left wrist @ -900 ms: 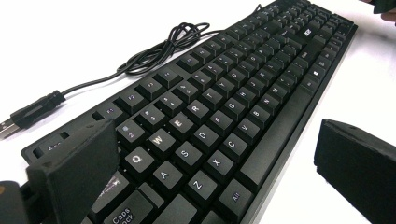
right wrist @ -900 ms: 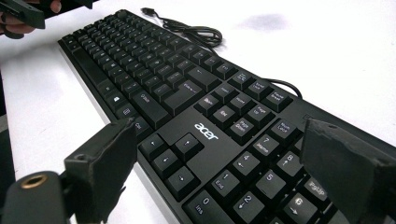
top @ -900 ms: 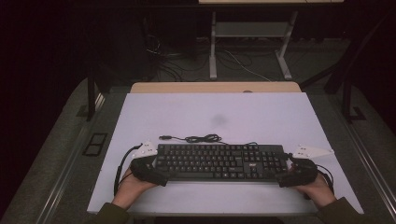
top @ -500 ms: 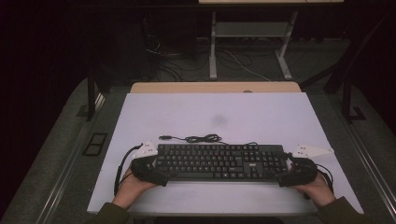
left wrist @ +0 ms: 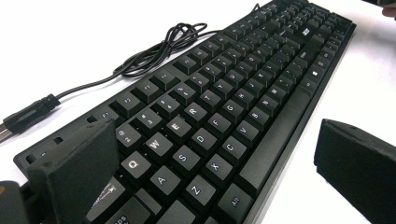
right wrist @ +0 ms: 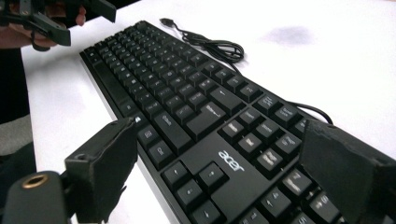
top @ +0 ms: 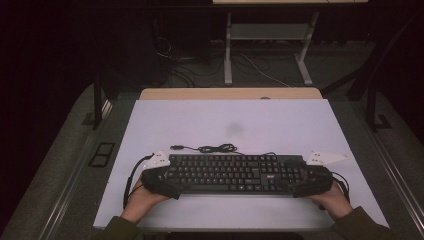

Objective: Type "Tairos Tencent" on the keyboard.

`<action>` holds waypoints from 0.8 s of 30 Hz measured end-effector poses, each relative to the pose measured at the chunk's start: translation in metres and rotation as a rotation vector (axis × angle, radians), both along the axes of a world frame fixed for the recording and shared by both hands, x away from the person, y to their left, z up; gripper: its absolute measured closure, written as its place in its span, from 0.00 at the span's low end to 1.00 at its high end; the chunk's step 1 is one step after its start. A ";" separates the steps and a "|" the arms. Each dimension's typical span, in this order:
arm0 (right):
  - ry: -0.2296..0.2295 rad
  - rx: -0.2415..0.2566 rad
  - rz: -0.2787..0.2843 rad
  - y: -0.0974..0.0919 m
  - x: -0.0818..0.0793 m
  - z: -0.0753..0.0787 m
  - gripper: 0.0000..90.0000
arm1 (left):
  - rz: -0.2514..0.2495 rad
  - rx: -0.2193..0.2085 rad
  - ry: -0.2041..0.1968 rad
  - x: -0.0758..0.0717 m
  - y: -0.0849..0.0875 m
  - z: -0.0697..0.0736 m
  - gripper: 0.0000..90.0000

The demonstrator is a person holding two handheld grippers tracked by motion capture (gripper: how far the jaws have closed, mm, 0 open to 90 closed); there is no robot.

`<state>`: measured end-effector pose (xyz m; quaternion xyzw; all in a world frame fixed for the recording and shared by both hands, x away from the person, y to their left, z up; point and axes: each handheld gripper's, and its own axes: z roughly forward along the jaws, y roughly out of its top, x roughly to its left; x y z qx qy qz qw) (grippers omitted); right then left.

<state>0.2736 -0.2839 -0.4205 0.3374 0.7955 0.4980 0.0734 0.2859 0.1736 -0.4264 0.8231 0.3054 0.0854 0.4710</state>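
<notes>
A long black plastic keyboard with white-lettered keys (top: 235, 173) lies flat near the front edge of the white table top (top: 225, 125), its length running across the table. Its thin black cable (top: 210, 148) trails from the back edge and lies in a loose tangle on the table just behind it, ending in a plug. The left gripper (top: 159, 181) sits at the keyboard's left end and the right gripper (top: 310, 181) at its right end, each held by a hand coming in from below. In the left gripper view, the black jaws stand wide apart astride the keyboard's end, one over the back corner, the other off the front edge, clear of it. In the right gripper view, the jaws likewise stand wide open across the number-pad end; whether the pads touch the keyboard I cannot tell.
</notes>
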 end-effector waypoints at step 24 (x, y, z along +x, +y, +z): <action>-0.001 0.024 0.062 0.025 0.010 0.004 0.33 | 0.003 -0.008 0.003 0.001 -0.002 0.000 0.00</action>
